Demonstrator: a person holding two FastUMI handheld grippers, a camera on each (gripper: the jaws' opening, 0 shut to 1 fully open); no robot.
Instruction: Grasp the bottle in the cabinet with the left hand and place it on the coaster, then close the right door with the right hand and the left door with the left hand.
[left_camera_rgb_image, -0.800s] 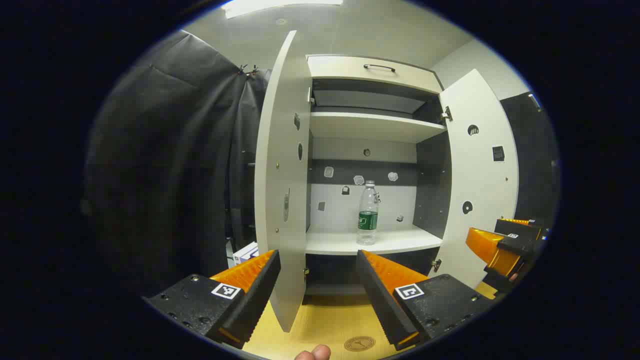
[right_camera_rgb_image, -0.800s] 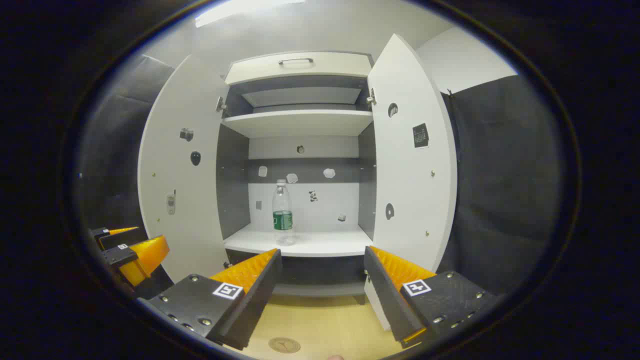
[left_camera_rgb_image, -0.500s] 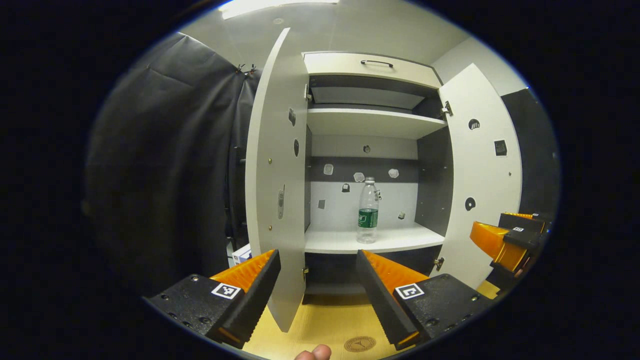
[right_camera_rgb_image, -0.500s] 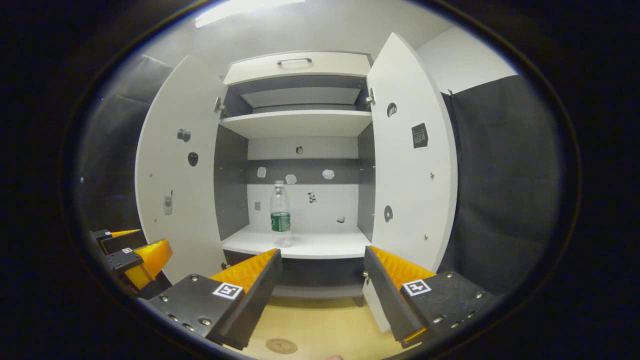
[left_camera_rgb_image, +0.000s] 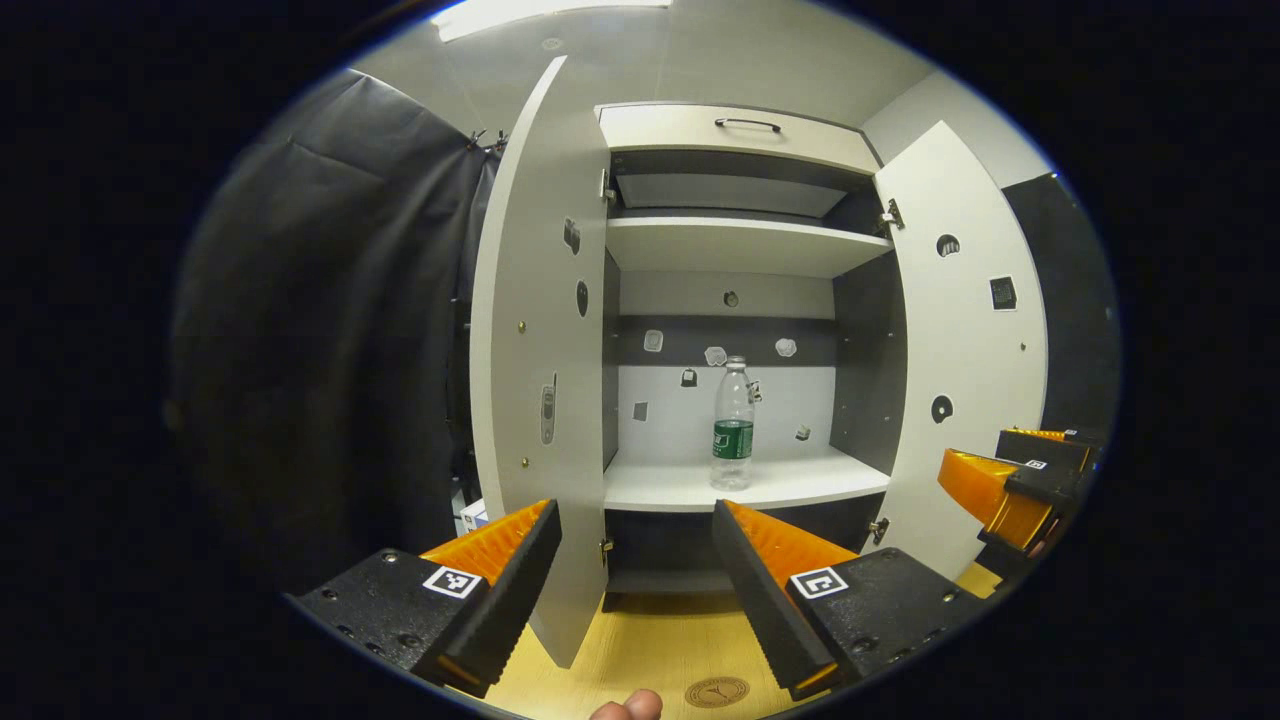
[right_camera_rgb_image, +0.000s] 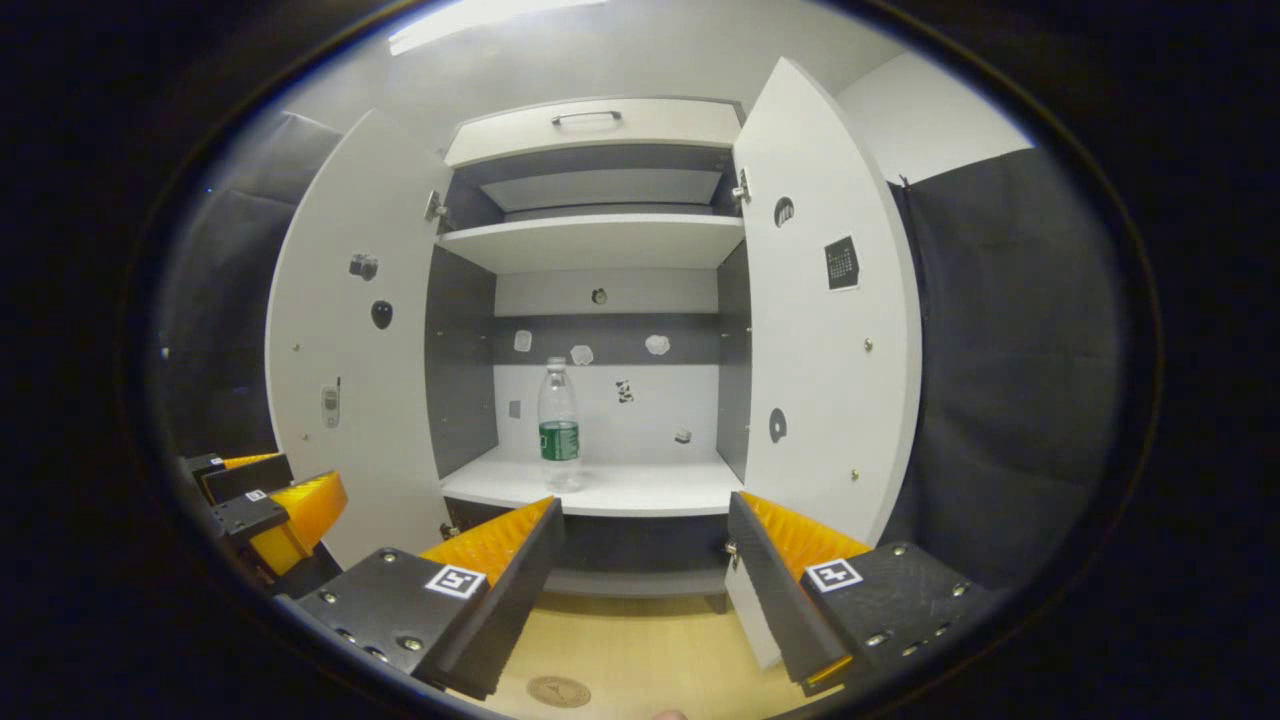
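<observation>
The left claw (left_camera_rgb_image: 635, 560) stood wide open with nothing between its fingers, held in front of the cabinet and apart from it. In the left gripper view its gap framed the lower edge of the left door (left_camera_rgb_image: 535, 400) and the dark space under the shelf. A fingertip (left_camera_rgb_image: 627, 706) of the person showed at the bottom edge of that view. The right claw (right_camera_rgb_image: 645, 560) was likewise wide open and empty, aimed at the cabinet opening; it also appeared at the right edge of the left gripper view (left_camera_rgb_image: 1005, 490).

The bottle (left_camera_rgb_image: 732, 425) stood upright on the white shelf (left_camera_rgb_image: 800, 480) inside the cabinet, untouched, nearer the shelf's front edge than the back panel. It was clear, with a green label band.

Both doors were swung open. The right door (right_camera_rgb_image: 820, 330) carried small stickers and round marks.

The coaster (left_camera_rgb_image: 717, 691), a round disc, lay flat on the wooden table (left_camera_rgb_image: 640, 640) in front of the cabinet, bare, below the left claw.
</observation>
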